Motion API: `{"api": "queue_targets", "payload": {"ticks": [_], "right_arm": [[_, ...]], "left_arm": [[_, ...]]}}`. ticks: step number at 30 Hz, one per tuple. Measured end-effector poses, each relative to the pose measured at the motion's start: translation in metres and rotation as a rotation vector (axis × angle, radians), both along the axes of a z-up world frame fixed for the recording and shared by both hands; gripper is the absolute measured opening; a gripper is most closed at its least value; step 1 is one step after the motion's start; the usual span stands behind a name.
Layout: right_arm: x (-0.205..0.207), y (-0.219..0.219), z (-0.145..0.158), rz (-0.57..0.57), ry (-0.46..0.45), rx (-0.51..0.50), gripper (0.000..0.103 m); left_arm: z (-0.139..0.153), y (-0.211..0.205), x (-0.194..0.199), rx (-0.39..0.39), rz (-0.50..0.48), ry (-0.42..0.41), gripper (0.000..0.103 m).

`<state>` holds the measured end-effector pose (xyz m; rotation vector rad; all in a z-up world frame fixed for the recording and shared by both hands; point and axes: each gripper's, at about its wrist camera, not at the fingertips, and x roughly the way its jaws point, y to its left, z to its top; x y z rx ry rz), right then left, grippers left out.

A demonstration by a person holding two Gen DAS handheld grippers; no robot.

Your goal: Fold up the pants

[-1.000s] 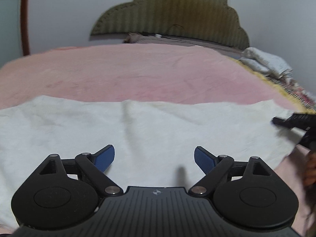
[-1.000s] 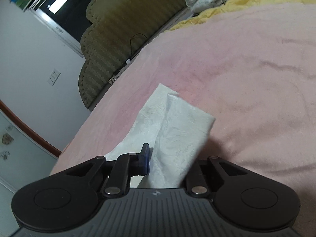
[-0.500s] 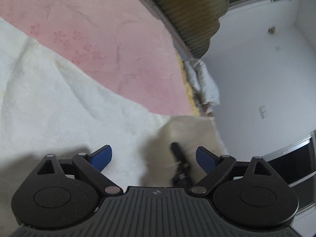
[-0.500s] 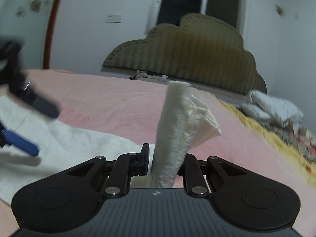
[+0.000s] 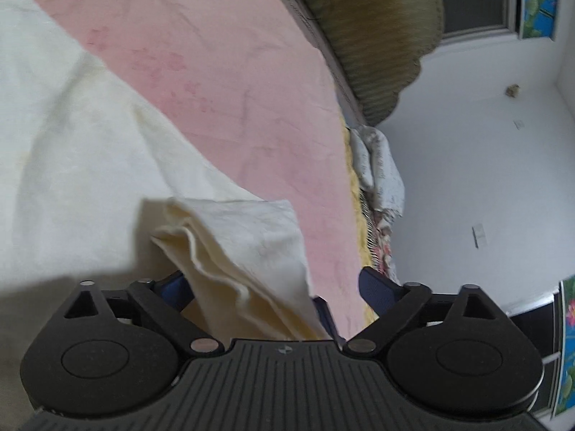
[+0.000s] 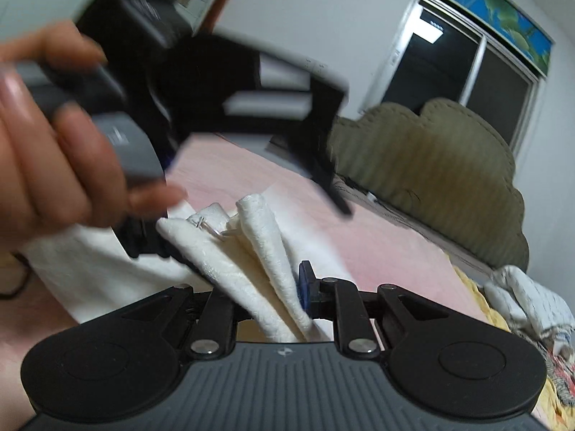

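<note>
The cream-white pants (image 5: 72, 151) lie spread on the pink bed cover (image 5: 222, 82). My right gripper (image 6: 267, 294) is shut on a bunched end of the pants (image 6: 251, 248) and holds it up. That lifted end (image 5: 248, 251) stands between the spread fingers of my left gripper (image 5: 276, 287), which is open; its blue pads (image 5: 377, 287) are apart and do not pinch the cloth. In the right wrist view the left gripper (image 6: 201, 82) shows blurred, held by a hand just above and left of the lifted cloth.
A green upholstered headboard (image 6: 431, 158) stands at the far end of the bed. A rolled white blanket (image 5: 377, 165) and a yellow patterned cover (image 6: 478, 301) lie along the bed's right edge. White wall and a dark window (image 6: 449, 72) are behind.
The right gripper has carried the held end of the pants over towards the left gripper. The left gripper has tilted and moved so that the lifted cloth now sits between its open fingers.
</note>
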<state>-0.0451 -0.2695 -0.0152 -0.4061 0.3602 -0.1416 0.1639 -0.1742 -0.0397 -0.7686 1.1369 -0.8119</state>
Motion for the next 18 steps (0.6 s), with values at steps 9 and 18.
{"api": "queue_targets", "payload": {"ticks": [9, 18], "right_arm": [[-0.001, 0.011, -0.002, 0.028, 0.003, 0.021, 0.016], [0.007, 0.043, -0.003, 0.114, 0.002, 0.009, 0.016]], "left_arm": [[-0.003, 0.024, 0.019, 0.027, 0.040, 0.039, 0.012], [0.077, 0.042, -0.018, 0.410, 0.024, -0.483, 0.007]]}}
